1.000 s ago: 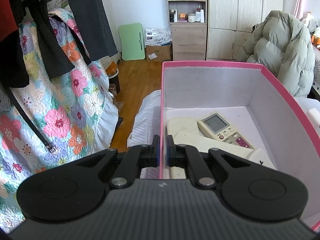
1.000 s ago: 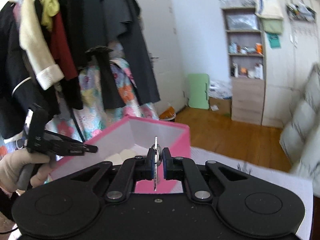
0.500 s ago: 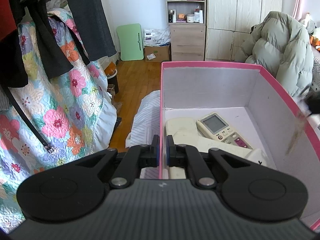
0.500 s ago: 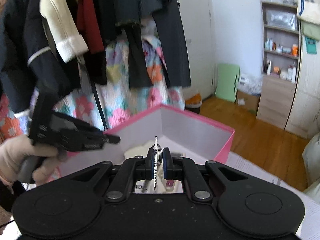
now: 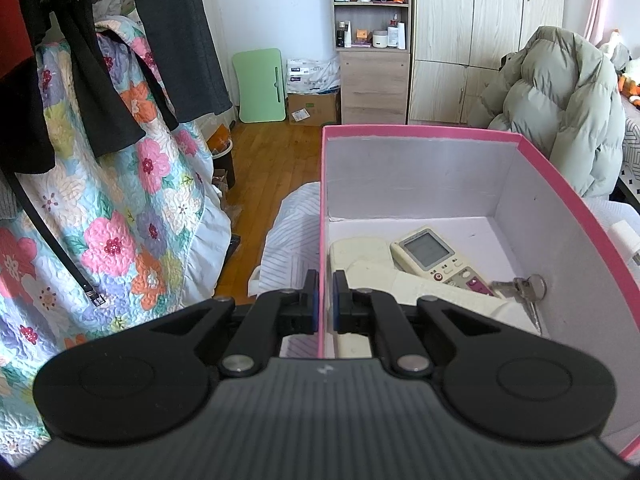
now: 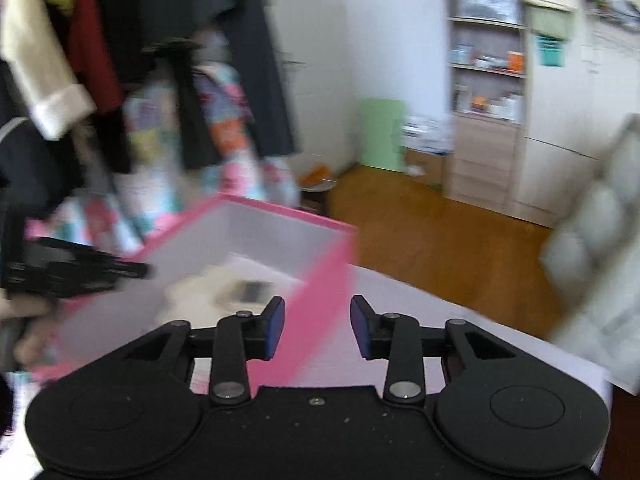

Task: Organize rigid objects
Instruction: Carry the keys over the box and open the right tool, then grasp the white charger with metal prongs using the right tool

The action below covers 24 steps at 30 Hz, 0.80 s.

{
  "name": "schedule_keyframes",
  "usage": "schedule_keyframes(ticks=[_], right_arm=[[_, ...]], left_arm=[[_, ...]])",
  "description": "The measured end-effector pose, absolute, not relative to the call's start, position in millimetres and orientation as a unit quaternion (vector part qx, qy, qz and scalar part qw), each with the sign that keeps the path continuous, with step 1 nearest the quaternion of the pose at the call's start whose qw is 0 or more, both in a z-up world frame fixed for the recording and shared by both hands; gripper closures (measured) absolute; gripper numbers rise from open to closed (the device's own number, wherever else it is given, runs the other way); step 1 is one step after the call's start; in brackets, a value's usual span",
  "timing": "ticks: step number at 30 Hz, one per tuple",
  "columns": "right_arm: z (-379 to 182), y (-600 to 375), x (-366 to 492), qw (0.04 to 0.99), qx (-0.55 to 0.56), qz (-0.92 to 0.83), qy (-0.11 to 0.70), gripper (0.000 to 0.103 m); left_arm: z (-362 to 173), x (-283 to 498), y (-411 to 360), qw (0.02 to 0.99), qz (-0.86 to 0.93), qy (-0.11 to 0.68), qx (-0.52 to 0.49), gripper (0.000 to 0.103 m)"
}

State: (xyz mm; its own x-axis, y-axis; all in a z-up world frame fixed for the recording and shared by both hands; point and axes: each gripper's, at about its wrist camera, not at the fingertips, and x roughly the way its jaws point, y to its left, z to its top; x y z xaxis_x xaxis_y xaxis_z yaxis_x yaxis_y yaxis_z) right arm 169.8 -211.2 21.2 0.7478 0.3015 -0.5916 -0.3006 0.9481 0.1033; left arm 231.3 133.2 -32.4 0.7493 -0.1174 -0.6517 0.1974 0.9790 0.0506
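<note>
Pink cardboard forms the box (image 5: 420, 130), whose left wall is clamped between the closed jaws of the left gripper (image 5: 326, 304). Inside it, a key (image 5: 520, 290) is seen lying against the right wall, touching the lower end of a remote control (image 5: 434, 254) that rests on a cream-coloured device (image 5: 372, 276). The right gripper (image 6: 316, 330) has just been opening, and nothing is held between its jaws now (the view from it is blurred); the box's pink rim passes below the gap. The key is judged light, stiff and smooth, likely to slip if pinched on its thin blade; it would best be taken by the round head. The remote is judged rigid and light, best gripped across its narrow sides, away from the screen.
</note>
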Motion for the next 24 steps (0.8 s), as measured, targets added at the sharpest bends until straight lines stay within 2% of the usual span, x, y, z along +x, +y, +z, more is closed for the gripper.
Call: schedule_keyframes(ticks=[8,11,17,21,24], right_arm=[[-16,-278,168,0.92,0.011,0.079,0.383,0.059],[-27,-280,169,0.916,-0.024,0.058,0.397,0.058],[-47,-283,184,0.909,-0.04,0.035,0.413,0.047],[-62,-295,199,0.908,-0.019,0.009,0.418,0.036],[-72,-297,209,0.903,-0.021,0.001,0.43,0.036]], left_arm=[[-33,231,131,0.933,-0.083,0.344,0.061,0.098],[-33,230,129,0.934,-0.08,0.343,0.061,0.098],[-33,230,128,0.933,-0.08,0.344,0.064,0.098],[-33,230,128,0.933,-0.08,0.344,0.065,0.098],[-33,230,128,0.934,-0.081,0.343,0.064,0.098]])
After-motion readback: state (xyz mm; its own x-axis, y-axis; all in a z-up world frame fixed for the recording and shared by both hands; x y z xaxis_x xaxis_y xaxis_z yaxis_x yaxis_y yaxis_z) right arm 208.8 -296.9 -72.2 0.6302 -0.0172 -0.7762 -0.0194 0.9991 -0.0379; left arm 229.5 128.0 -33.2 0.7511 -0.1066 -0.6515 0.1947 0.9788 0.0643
